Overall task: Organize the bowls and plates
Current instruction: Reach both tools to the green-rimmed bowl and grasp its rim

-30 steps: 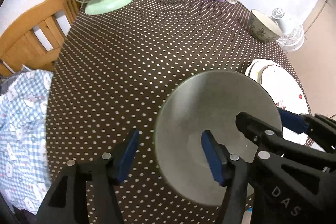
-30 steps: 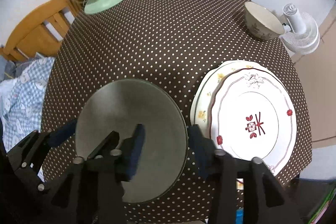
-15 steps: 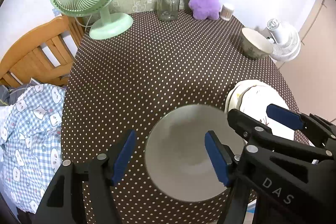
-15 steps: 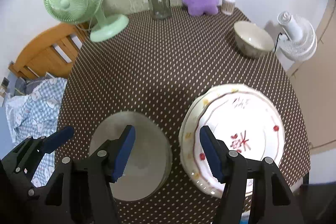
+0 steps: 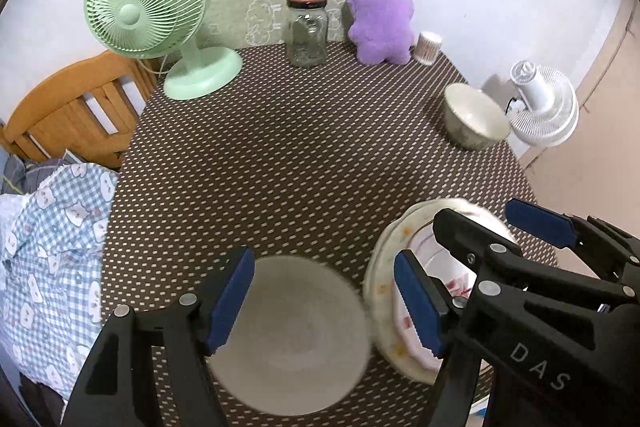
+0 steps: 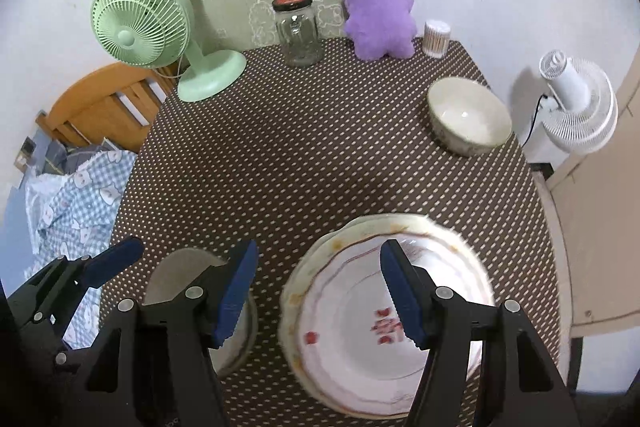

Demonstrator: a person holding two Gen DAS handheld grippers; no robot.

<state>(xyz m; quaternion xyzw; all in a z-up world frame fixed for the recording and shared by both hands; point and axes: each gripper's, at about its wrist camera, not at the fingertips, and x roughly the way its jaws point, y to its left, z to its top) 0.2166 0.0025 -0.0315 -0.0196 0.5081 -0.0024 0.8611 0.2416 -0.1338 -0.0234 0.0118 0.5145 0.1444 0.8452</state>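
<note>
Both grippers hang above the near edge of the counter (image 6: pixel 320 155), which has a brown dotted cloth. The left gripper (image 5: pixel 322 297) has its fingers spread wide and holds nothing; the grey bowl (image 5: pixel 292 339) sits on the cloth under them. The right gripper (image 6: pixel 318 293) also has wide fingers and is empty, above the gap between the grey bowl and the stack of plates (image 6: pixel 360 339). The cream bowl (image 6: pixel 468 121) stands well apart, at the far right edge, near the white fan (image 6: pixel 576 111).
</note>
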